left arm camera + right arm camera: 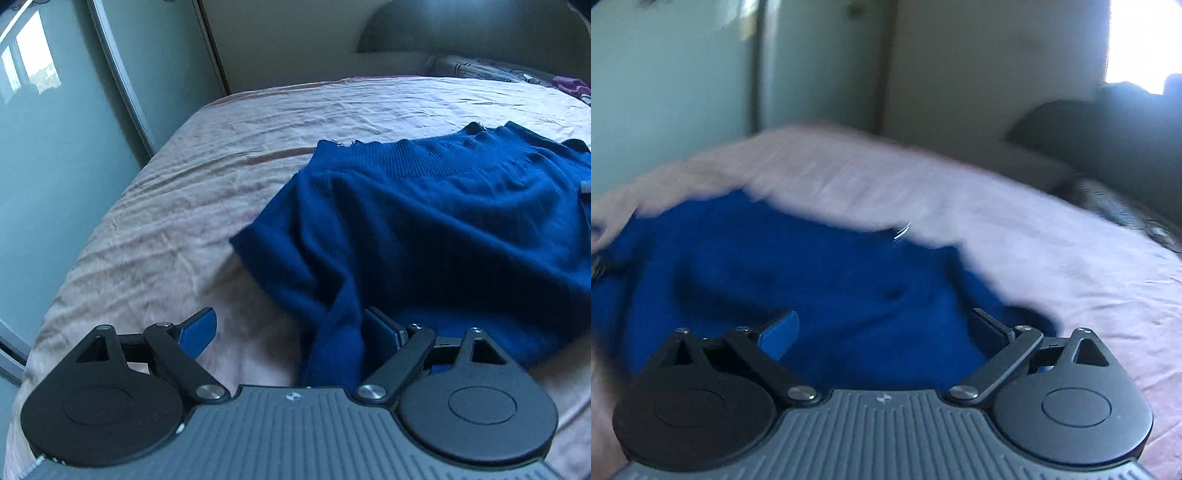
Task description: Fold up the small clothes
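Note:
A dark blue knitted sweater (424, 221) lies rumpled on a bed with a pinkish sheet (221, 147). My left gripper (291, 332) is open at the sweater's near left edge; a fold of the blue knit hangs between its fingers, close to the right finger (384, 332). In the blurred right wrist view, my right gripper (886, 332) is open just over the sweater (812, 277), with blue cloth between and under its fingers. The ribbed hem of the sweater (406, 155) lies on the far side.
A mirrored wardrobe door (55, 129) stands to the left of the bed. A dark rounded headboard (461, 29) and some folded clothes (498, 72) are at the far right. The bed sheet (1052, 258) spreads to the right of the sweater.

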`<state>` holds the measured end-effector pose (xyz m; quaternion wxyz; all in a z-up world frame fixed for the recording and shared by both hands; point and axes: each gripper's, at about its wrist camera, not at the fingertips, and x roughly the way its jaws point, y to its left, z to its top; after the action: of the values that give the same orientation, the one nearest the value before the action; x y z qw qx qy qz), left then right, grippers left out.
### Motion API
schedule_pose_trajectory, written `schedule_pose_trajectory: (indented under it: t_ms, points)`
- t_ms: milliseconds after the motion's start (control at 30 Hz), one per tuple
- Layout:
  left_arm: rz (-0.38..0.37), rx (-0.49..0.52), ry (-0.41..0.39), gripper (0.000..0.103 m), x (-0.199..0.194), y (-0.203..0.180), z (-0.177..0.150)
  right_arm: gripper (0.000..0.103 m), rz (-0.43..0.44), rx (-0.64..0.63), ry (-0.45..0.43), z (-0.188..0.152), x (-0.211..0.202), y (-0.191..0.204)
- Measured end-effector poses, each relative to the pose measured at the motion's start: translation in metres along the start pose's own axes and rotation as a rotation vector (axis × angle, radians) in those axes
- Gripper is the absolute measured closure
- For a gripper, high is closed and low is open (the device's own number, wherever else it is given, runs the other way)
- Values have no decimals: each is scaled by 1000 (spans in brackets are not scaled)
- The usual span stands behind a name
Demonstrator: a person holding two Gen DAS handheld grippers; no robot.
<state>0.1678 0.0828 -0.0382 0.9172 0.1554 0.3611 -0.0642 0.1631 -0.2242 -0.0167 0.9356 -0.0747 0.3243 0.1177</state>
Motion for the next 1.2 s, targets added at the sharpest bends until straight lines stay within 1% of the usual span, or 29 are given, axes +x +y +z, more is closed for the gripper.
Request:
schedule_pose_trajectory:
  t_ms: [67,100,133,200,233,267,300,333,400,467,500,567,633,667,700,733,800,833,867,933,967,1033,1100,1200]
  points:
    - [-9,-17,9,17,-4,6,-9,5,-30,-76,85,-16,4,9]
    - [-19,-22,12,18,-6,9,-12,2,-44,-102,114,-24,3,9]
    - [-23,-21,12,18,-10,12,-16,2,-41,-95,110,-31,-3,6]
    - [-14,2,13,18,-19,13,-15,2,-49,-69,141,-36,-12,-1]
    - [-6,14,9,21,-24,12,-12,2,-79,-70,131,-35,-16,-1]
    - [-7,12,-2,23,-30,11,-8,2,-110,-78,111,-33,-20,2]
    - [-18,-2,-18,24,-35,11,-4,2,-124,-86,82,-29,-25,8]
    - [-27,-20,-37,23,-39,10,0,2,-111,-88,53,-26,-31,17]
    - [-62,-56,-60,21,-40,4,11,2,-39,-71,-4,-13,-34,31]
    - [-89,-81,-60,20,-36,-5,19,2,37,-61,-23,-1,-27,48]
    - [-100,-83,-56,19,-32,-10,20,2,60,-76,-18,2,-20,58]
    - [-95,-72,-32,19,-25,-19,19,2,76,-128,8,1,-5,75]
    - [-83,-66,-7,20,-18,-25,13,0,48,-180,63,-4,9,84]
    - [-81,-72,5,20,-16,-26,11,0,41,-167,51,-6,8,83]
    - [-86,-81,15,19,-14,-26,8,0,34,-133,58,-8,3,78]
    - [-91,-90,20,19,-12,-25,6,0,8,-100,64,-5,0,76]
    - [-93,-103,22,17,-12,-24,4,0,-50,-88,21,-4,-12,81]
    - [-91,-105,22,16,-11,-24,3,0,-48,-94,2,-3,-18,85]
    - [-88,-107,22,15,-11,-24,3,0,-28,-98,-7,-3,-23,90]
    - [-87,-115,28,13,-11,-24,3,0,12,-115,-1,-5,-23,96]
    - [-88,-120,32,13,-10,-24,2,0,11,-129,13,-6,-21,100]
    - [-93,-129,36,12,-11,-23,0,0,-18,-153,46,-12,-15,105]
    - [-93,-132,37,10,-11,-21,-2,0,-20,-128,46,-13,-13,104]
    - [-96,-139,37,9,-12,-19,-4,0,-23,-107,27,-13,-27,105]
